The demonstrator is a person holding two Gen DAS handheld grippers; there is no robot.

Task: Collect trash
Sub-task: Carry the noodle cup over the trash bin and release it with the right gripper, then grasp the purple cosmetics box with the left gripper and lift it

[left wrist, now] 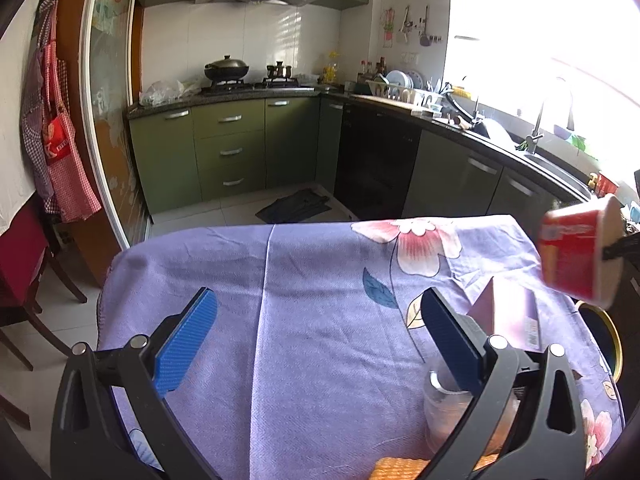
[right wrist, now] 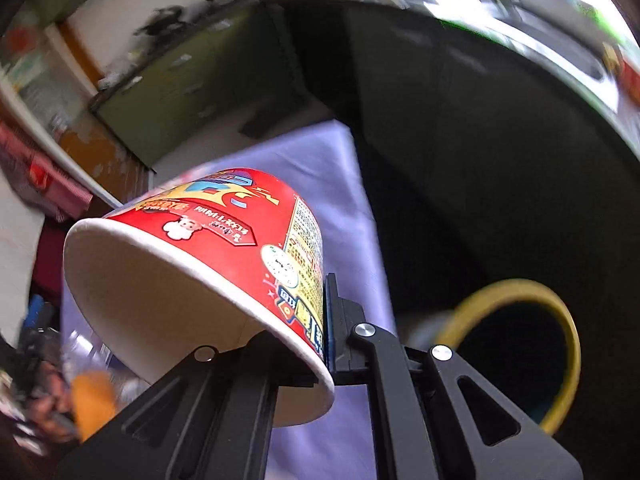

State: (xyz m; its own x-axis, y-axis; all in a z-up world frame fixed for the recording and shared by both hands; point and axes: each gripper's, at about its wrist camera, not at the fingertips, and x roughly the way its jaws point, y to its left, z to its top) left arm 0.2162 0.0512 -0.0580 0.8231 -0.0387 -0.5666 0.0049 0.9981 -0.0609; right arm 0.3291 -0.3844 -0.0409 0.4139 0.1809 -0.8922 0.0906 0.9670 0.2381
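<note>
Left gripper of matte black plastic arms with triangular cut-outs, round silver pivot screws, ribbed bright blue finger pads, right gripper the same black slotted frame, silver screws, thin blue pad edge

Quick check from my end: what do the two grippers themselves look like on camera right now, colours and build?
The left gripper has a black frame with triangular cut-outs, silver pivot bolts, and two flat blue ribbed pads. The right gripper shows the same black linkage and silver bolts; its pads are mostly hidden. No cables or sleeves are visible.
</note>
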